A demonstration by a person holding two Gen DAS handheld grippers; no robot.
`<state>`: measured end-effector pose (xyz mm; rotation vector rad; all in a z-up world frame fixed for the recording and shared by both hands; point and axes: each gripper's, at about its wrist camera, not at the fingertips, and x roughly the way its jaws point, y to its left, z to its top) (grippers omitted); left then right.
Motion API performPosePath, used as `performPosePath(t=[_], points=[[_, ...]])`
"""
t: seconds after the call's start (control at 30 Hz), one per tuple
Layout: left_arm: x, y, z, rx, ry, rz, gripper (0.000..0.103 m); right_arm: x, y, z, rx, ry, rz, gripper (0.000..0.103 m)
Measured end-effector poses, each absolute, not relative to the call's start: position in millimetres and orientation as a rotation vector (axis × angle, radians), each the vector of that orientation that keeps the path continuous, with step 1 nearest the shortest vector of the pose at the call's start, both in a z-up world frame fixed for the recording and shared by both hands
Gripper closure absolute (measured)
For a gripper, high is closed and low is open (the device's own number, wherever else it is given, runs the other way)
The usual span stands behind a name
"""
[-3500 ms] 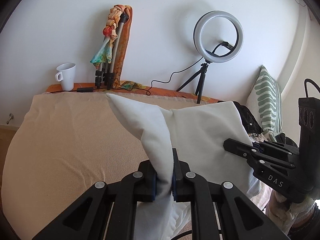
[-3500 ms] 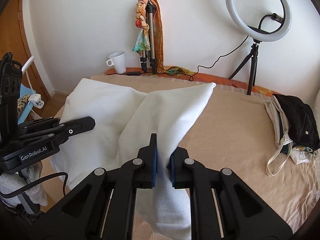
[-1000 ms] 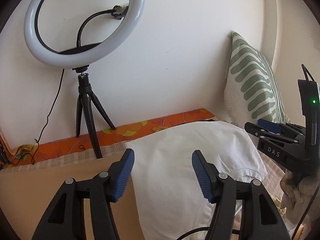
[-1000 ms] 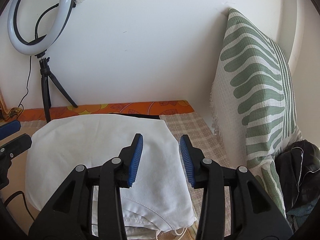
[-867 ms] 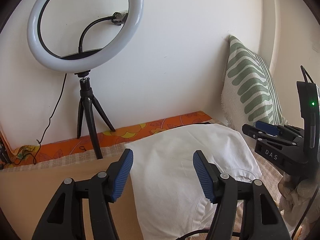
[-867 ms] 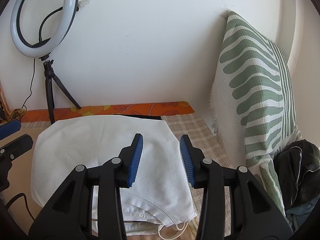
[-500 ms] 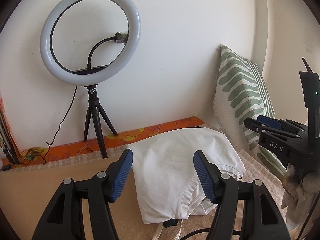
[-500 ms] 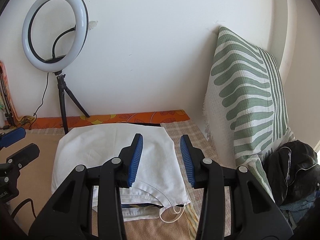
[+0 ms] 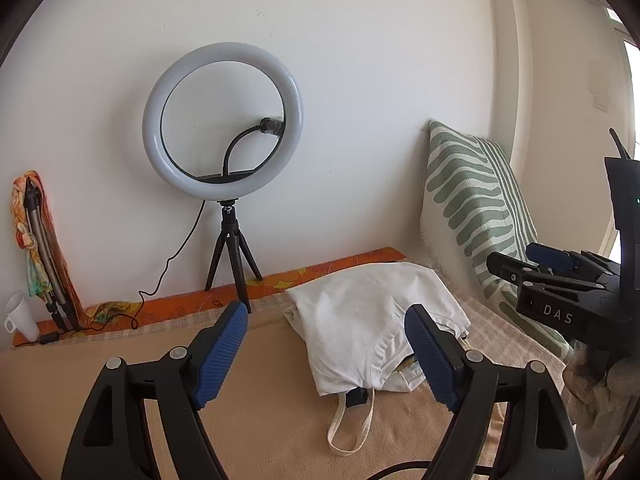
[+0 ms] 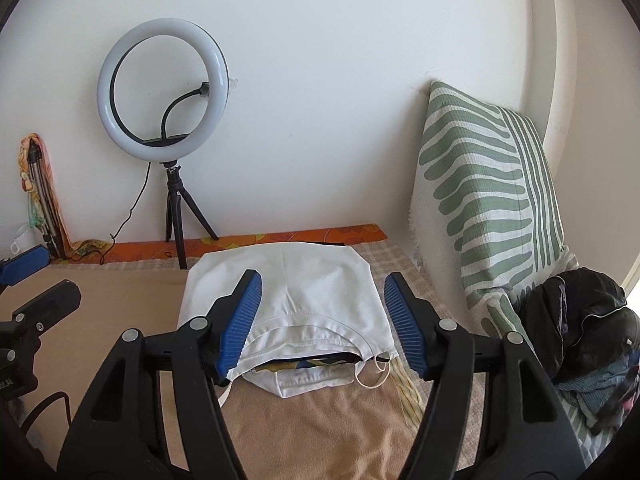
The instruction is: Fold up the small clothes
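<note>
A folded white T-shirt [image 9: 368,316] lies on top of a small pile of folded clothes on the beige blanket [image 9: 260,412], near the far right corner by the wall. It also shows in the right wrist view [image 10: 296,296], with other folded pieces under its collar edge. My left gripper [image 9: 324,356] is open and empty, held back from the pile. My right gripper [image 10: 322,324] is open and empty, just in front of the shirt. Each gripper shows in the other's view: the right [image 9: 560,280], the left [image 10: 28,280].
A ring light on a tripod [image 9: 224,120] stands at the wall. A green-striped pillow [image 10: 488,196] leans at the right, with dark clothes [image 10: 580,320] heaped beside it. A white mug [image 9: 18,316] and a folded tripod with a scarf [image 9: 36,240] stand far left. A white strap [image 9: 352,420] trails from the pile.
Both grippers, shut on the white shirt 3.5 s ago, have let it go on the pile. Over the last second both have drawn back from it and the right jaws have opened wider.
</note>
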<state>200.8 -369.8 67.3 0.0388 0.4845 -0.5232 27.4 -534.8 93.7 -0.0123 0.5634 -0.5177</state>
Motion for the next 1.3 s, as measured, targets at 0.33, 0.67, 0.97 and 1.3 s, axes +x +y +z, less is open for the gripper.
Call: performPosePath(t=[0.33,0.67,0.97,1.3], points=[[151,-323,72,0.040,0.481,-0.536,0.003,-21,-472,99,-0.007,0.519,-0.515,0.008],[107,-296,51,0.133,0.477,-0.515,0.000,-58,-438,68,0.072,0.512,-0.525,0.000],[96,-284,39,0.145,0.485,-0.480,0.000,-71,-422,48,0.085,0.514,-0.524,0.000],[96,-289,15,0.224,0.534,-0.445,0.000,-72,-421,33,0.078,0.519,-0.529,0.000]])
